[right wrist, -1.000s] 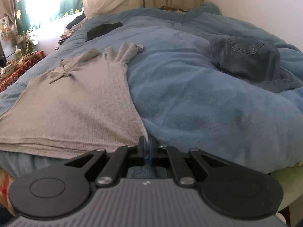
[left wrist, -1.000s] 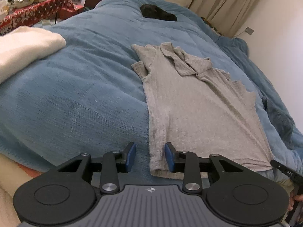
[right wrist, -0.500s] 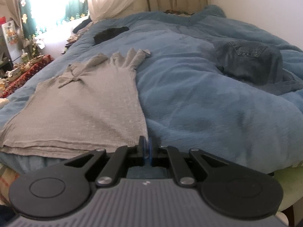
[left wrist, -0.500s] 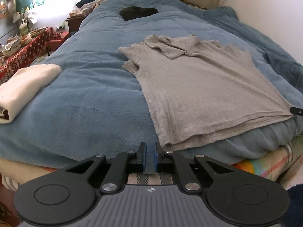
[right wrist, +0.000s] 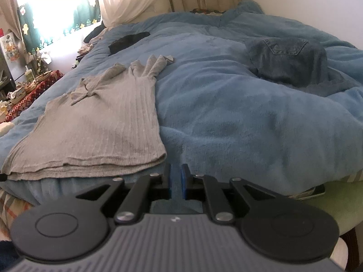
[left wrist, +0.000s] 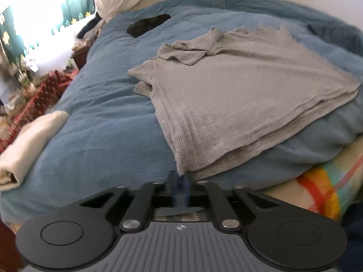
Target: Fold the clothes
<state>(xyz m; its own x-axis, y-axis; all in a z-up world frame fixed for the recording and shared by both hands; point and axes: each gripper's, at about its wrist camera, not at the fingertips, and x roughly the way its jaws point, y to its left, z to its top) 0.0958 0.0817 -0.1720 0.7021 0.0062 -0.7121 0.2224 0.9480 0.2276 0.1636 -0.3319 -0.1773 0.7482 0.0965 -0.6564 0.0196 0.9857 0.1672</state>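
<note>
Beside hem of grey shirt (right wrist: 95, 133) — bare blue blanket (right wrist: 226, 124).

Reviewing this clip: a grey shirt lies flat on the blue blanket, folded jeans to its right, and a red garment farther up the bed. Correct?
Not quite. The garment farther up the bed is black, not red, as the right wrist view shows. The grey shirt on the blue blanket and the jeans stand.

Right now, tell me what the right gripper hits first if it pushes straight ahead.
Probably the blue blanket, just right of the grey top's near corner. The right gripper holds nothing, fingers opening; depth is unclear.
</note>
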